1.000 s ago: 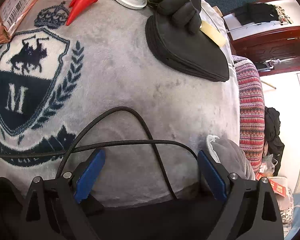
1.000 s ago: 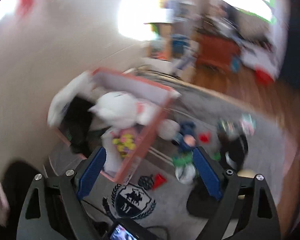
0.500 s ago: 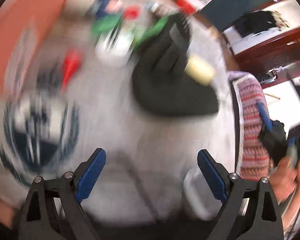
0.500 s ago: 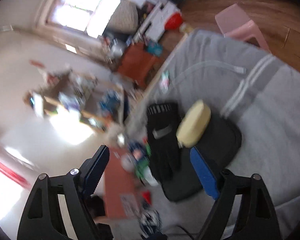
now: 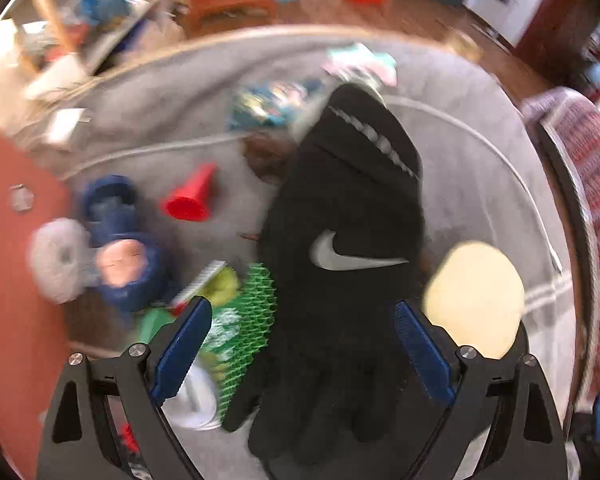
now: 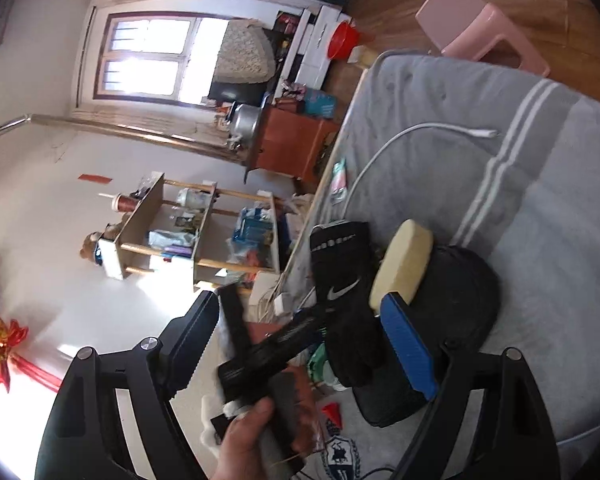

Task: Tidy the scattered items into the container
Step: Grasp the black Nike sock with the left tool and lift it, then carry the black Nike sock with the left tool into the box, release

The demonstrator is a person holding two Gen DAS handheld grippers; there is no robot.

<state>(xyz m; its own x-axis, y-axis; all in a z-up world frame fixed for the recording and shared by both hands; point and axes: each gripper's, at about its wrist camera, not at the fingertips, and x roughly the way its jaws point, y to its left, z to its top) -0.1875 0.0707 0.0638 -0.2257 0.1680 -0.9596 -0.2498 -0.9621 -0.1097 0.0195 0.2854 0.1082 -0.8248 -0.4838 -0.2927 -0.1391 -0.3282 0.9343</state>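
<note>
Closing its jaws over the black glove [image 5: 340,264] on the grey blanket [image 5: 480,184], left gripper [image 5: 300,344] risks snagging the green mesh [image 5: 252,320] beside it; right gripper [image 6: 300,344] hangs wide, empty.

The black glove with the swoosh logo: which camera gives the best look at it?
The left wrist view: the black glove fills the middle of the picture, seen from above, between the closing, not yet touching jaws. The right wrist view shows the same glove smaller, from the side, its lower end partly hidden.
</note>
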